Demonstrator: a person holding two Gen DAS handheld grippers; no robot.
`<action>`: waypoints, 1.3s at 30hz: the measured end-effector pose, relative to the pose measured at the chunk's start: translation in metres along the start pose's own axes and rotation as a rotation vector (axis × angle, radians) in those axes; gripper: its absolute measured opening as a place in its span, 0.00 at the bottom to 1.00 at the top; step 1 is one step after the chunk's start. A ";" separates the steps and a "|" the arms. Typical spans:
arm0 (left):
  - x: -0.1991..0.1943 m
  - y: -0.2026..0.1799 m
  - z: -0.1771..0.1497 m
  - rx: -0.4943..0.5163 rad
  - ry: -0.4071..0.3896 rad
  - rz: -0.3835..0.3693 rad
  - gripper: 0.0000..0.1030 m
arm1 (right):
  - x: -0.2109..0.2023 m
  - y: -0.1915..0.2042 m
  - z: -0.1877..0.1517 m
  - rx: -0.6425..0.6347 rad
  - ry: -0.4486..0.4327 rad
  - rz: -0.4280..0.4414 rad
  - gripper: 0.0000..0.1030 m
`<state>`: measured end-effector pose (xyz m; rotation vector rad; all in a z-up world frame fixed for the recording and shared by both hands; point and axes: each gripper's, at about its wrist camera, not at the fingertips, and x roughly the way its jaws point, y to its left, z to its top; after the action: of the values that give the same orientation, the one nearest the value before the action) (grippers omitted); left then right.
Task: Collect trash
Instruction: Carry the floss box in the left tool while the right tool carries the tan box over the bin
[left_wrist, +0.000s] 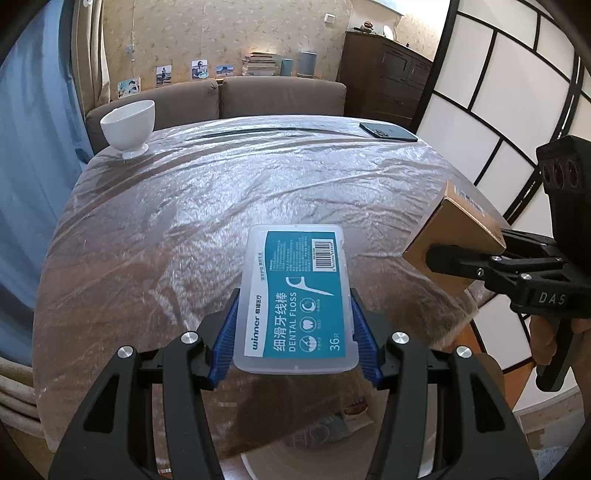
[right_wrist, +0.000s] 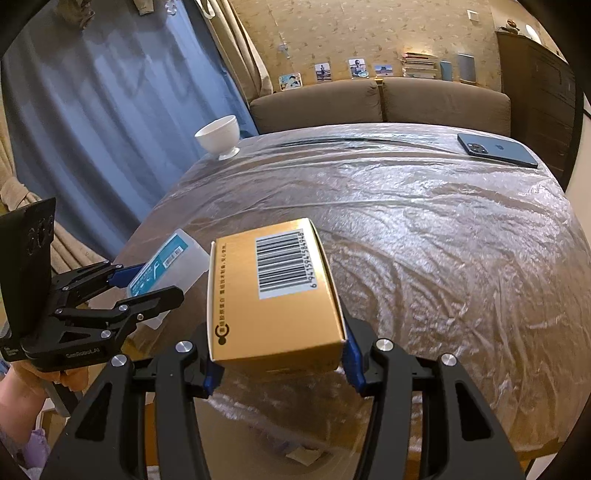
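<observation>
My left gripper (left_wrist: 294, 325) is shut on a clear plastic dental floss box (left_wrist: 295, 295) with a teal label, held lifted over the near part of the table. The blue pads press on its two long sides. My right gripper (right_wrist: 277, 354) is shut on a gold cardboard box (right_wrist: 273, 291) with a barcode on top, also held above the table's near edge. In the left wrist view the gold box (left_wrist: 458, 236) and right gripper (left_wrist: 439, 254) show at the right. In the right wrist view the floss box (right_wrist: 166, 266) and left gripper (right_wrist: 155, 280) show at the left.
The table (left_wrist: 221, 206) is covered with a crinkled clear plastic sheet. A white footed bowl (left_wrist: 129, 125) stands at its far left corner, a blue phone (left_wrist: 388, 132) lies at the far right. A brown sofa (left_wrist: 258, 96) is behind, a white panelled screen (left_wrist: 517, 92) at the right.
</observation>
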<state>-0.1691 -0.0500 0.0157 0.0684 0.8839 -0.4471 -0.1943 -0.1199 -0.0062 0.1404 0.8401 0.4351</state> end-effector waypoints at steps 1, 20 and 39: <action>-0.001 0.000 -0.002 0.002 0.001 0.000 0.54 | -0.001 0.001 -0.002 0.004 0.002 0.007 0.49; -0.035 -0.013 -0.036 0.060 0.021 -0.038 0.54 | -0.026 0.024 -0.042 -0.056 0.042 0.032 0.49; -0.052 -0.035 -0.069 0.119 0.080 -0.087 0.54 | -0.028 0.046 -0.069 -0.121 0.115 0.070 0.49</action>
<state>-0.2623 -0.0471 0.0149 0.1584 0.9406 -0.5813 -0.2768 -0.0934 -0.0191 0.0327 0.9211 0.5623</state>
